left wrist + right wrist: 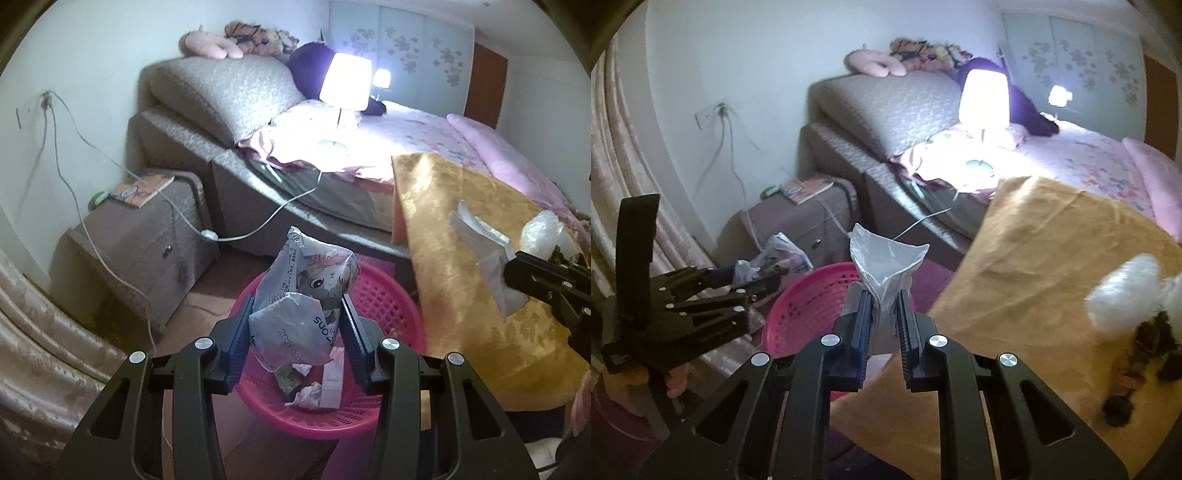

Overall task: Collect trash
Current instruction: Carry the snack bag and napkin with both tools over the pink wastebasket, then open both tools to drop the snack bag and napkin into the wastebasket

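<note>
Left gripper: clamped on wrapper, held above basket.
Right gripper: pinching tissue, beside basket's rim, short of its opening.
Risk: tissue released early lands on the cloth.
Room: basket mouth largely clear; cloth edge close.

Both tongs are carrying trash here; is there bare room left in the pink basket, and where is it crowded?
The far half of the pink basket, toward the orange cloth, shows bare mesh. Its near side is crowded with crumpled paper and a small box. The left tongs hold a printed bag right over it.
</note>
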The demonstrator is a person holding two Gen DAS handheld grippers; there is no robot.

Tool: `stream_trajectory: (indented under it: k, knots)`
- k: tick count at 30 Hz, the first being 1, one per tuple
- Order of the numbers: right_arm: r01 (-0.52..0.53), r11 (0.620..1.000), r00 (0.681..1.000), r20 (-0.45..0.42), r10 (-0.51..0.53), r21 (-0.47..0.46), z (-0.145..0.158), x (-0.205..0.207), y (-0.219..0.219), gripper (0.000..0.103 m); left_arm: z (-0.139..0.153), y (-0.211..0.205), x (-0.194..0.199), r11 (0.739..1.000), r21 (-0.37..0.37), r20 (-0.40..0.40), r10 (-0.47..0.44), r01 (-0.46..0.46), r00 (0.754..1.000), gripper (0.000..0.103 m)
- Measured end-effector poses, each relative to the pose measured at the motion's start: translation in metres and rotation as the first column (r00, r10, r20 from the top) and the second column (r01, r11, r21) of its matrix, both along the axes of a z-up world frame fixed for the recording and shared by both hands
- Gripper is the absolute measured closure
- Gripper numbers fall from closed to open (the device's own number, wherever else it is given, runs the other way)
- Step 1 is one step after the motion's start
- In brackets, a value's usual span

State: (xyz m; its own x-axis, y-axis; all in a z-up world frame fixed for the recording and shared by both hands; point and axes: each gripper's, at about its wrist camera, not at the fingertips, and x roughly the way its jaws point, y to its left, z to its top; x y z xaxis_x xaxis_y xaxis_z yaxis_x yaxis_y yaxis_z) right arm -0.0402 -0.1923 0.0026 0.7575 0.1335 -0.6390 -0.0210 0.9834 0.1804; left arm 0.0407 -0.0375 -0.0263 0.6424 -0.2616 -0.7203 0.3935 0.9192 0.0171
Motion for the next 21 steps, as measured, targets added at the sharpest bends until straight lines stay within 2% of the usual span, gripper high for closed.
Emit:
stream_trajectory:
  k: [7,12,17,21]
  knots:
    - [-0.061,0.998,0.995,-0.076,0.063,0.025,-0.019,0.035,0.022,0.089,-0.021,0.005,0.018,0.999,0.023,-0.067,0.031,-0.029,0.997,0.059]
    - [-0.068,0.997,0.991,-0.116,0.073,0.045,-0.032,0.052,0.03,0.088,-0.036,0.007,0.025,0.998,0.045,-0.115,0.044,-0.039,0.992,0.058]
    - [-0.063,0.996,0.986,-0.148,0.073,0.07,-0.042,0.057,0.03,0.086,-0.04,0.005,0.025,0.998,0.055,-0.119,0.039,-0.033,0.992,0.053]
    - [-0.053,0.995,0.986,-0.153,0.065,0.086,-0.046,0.057,0.029,0.073,-0.04,0.005,0.025,0.998,0.054,-0.114,0.047,-0.041,0.992,0.044]
